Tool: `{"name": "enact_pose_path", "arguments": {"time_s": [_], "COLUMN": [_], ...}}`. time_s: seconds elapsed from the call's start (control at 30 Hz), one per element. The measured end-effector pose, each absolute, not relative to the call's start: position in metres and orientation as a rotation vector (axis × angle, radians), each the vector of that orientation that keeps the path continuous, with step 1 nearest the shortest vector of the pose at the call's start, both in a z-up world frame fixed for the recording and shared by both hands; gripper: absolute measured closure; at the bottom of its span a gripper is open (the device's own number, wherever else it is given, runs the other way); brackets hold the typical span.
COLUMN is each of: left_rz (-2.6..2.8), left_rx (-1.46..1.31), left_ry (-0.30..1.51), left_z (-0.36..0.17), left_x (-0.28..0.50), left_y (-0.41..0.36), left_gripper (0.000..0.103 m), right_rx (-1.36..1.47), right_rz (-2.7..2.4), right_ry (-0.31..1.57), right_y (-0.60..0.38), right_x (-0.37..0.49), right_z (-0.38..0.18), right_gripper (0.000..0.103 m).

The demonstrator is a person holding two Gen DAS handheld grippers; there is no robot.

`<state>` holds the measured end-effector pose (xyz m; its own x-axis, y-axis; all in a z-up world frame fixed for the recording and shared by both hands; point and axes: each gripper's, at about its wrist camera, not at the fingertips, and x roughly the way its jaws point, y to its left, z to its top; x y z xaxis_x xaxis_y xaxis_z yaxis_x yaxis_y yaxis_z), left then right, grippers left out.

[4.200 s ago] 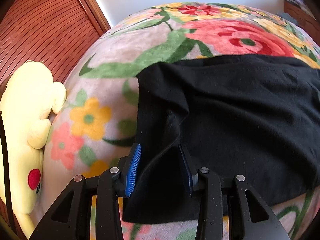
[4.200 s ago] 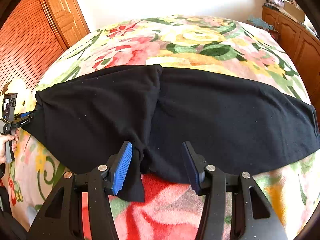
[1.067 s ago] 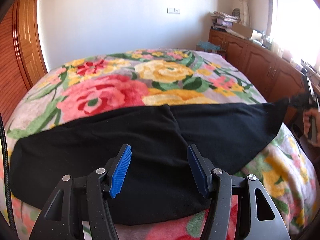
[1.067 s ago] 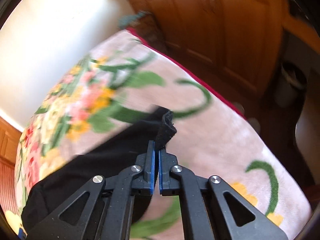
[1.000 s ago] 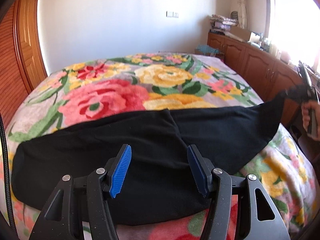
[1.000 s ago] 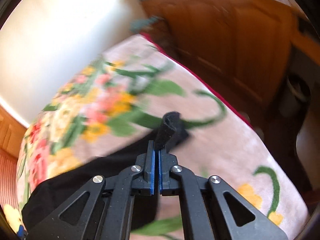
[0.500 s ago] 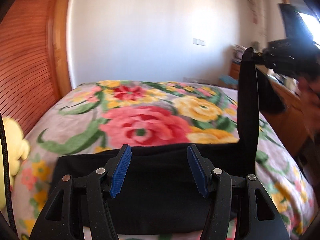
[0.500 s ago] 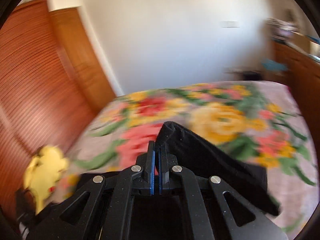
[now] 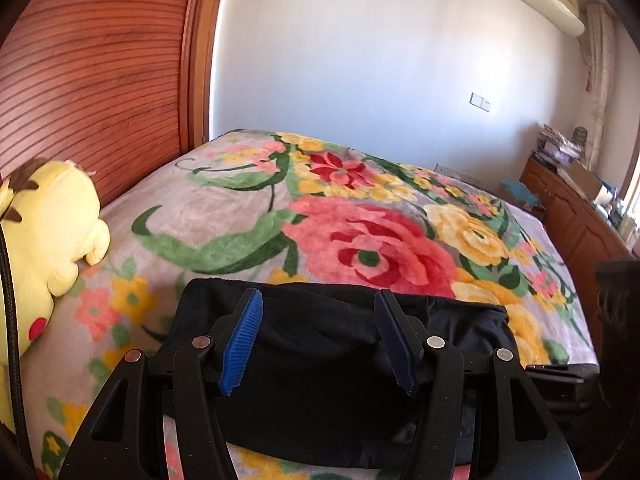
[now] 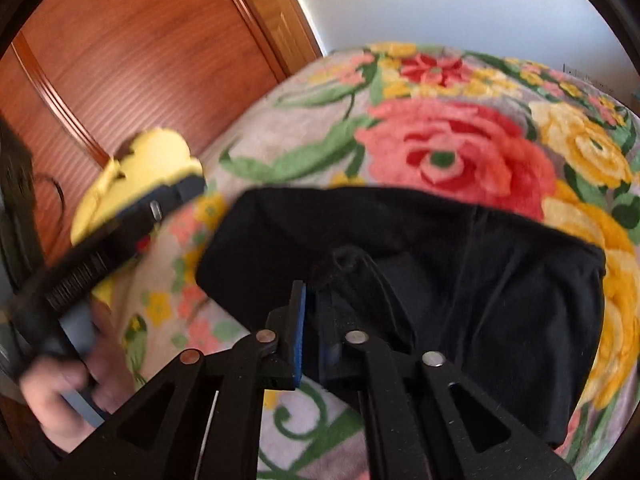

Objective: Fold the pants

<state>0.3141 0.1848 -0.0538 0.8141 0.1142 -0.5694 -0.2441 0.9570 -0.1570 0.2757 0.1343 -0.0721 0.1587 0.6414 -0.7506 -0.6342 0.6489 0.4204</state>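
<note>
1. I see the black pants (image 10: 460, 280) lying folded over on the floral blanket (image 9: 224, 216), near the yellow plush toy (image 9: 48, 240).
2. My right gripper (image 10: 314, 320) has its jaws opening, with a bunched edge of the pants between them; whether the pads touch the cloth I cannot tell.
3. My left gripper (image 9: 316, 340) hovers over the pants, fingers well apart and holding nothing.
4. The person's hand (image 10: 68, 392) grips the left gripper's handle.

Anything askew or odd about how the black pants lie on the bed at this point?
Only mildly: the black pants lie doubled over on the floral blanket, and the end still between the opening right tongs sits bunched and raised, not flat. Nothing looks spilled or damaged.
</note>
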Motion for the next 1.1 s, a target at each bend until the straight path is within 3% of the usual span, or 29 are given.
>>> {"name": "enact_pose_path", "arguments": {"time_s": [0.1,0.2,0.4,0.63,1.1], "left_rz": [0.189,0.176,0.144,0.122,0.087], "left_rx": [-0.189,-0.153,-0.118,-0.061,0.085], "left_ry": [0.599,0.610,0.651,0.710,0.738], "left_z": [-0.048,-0.050,-0.066,-0.079,-0.096], "left_x": [0.339,0.345,0.361,0.381,0.398], "left_y": [0.179,0.173,0.171,0.155,0.126], "left_gripper": [0.043,0.043,0.043,0.043,0.043], "right_rx": [-0.021,-0.051,-0.128,-0.189,-0.207], "right_rz": [0.875,0.830,0.689,0.487,0.392], "right_ry": [1.083,1.054,1.007,1.057,1.117], "right_y": [0.119,0.099,0.036,-0.052,-0.092], "right_x": [0.277,0.279,0.271,0.257,0.263], "right_z": [-0.079,-0.075,-0.079,-0.128,-0.208], "right_gripper": [0.072,0.070,0.069,0.069,0.067]}}
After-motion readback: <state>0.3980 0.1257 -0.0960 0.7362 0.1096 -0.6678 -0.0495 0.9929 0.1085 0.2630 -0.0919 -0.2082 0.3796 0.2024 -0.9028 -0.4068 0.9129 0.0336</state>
